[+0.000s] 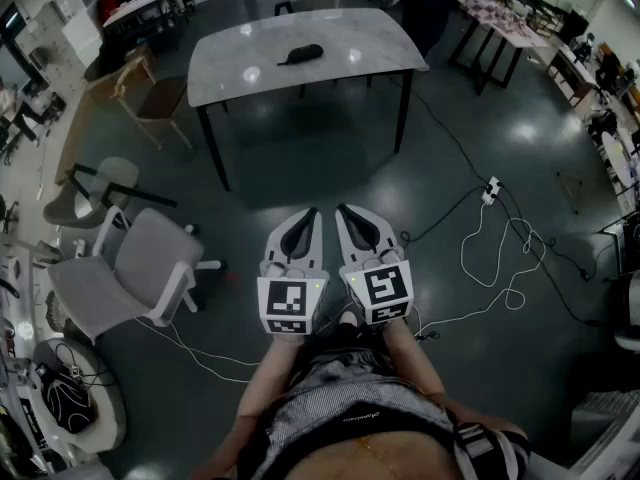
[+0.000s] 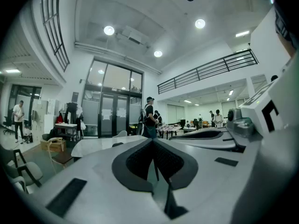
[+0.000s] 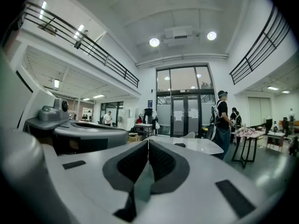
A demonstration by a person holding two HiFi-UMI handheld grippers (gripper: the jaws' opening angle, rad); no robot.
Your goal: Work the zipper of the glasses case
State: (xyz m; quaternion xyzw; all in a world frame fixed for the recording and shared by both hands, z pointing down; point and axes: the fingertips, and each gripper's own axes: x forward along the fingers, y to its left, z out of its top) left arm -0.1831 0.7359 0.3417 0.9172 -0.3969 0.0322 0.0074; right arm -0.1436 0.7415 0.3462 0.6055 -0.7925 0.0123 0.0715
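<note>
A dark glasses case (image 1: pixel 300 54) lies on a white marble-topped table (image 1: pixel 240 68) far ahead of me. The case shows as a small dark shape (image 2: pixel 117 144) on the table in the left gripper view and again as a dark shape (image 3: pixel 179 145) in the right gripper view. My left gripper (image 1: pixel 311 211) and right gripper (image 1: pixel 341 208) are held side by side over the floor, well short of the table. Both point about level at the table. Each has its jaws closed together with nothing between them.
A wooden chair (image 1: pixel 150 93) stands at the table's left end. White office chairs (image 1: pixel 140 268) sit on the floor to my left. White cables and a power strip (image 1: pixel 492 190) trail over the floor on the right. A person (image 3: pixel 220 120) stands beyond the table.
</note>
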